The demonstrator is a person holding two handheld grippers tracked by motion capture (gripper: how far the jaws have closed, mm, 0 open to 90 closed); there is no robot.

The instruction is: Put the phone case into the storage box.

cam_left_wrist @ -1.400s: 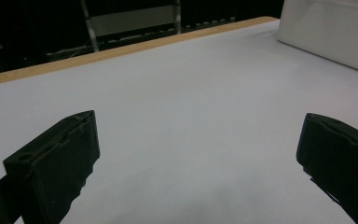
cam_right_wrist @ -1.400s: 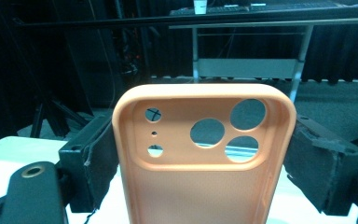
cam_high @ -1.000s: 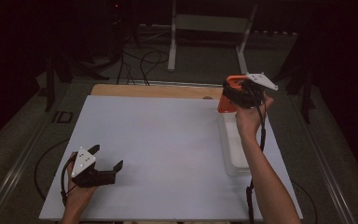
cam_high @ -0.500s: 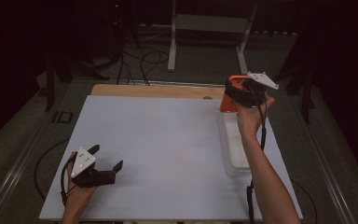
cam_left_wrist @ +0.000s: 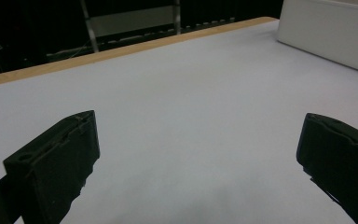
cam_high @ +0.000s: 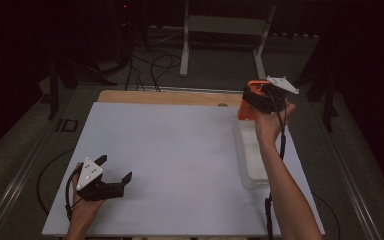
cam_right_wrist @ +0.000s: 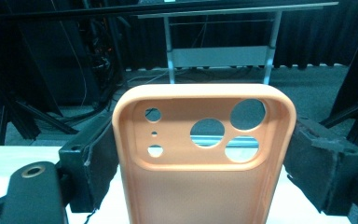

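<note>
My right gripper (cam_high: 250,101) is raised above the far right part of the white table (cam_high: 170,150) and is shut on an orange phone case (cam_high: 245,111). The right gripper view shows that case (cam_right_wrist: 204,158) upright between the two black jaws, with its round camera cut-outs at the top. Right below the hand lies a clear shallow tray (cam_high: 252,160). Near the table's front left corner my left gripper (cam_high: 114,169) rests low and stands open, nothing between its jaws. In the left gripper view its jaws spread wide over bare white surface, with the tray (cam_left_wrist: 331,37) far off.
A wooden strip (cam_high: 170,97) runs along the table's far edge. Beyond it stand a metal frame (cam_high: 220,30) and loose cables (cam_high: 150,65) on a dark floor. Black stands flank the table on both sides.
The right hand with the orange case has barely shifted, perhaps slightly right. My left gripper has stayed where it was.
</note>
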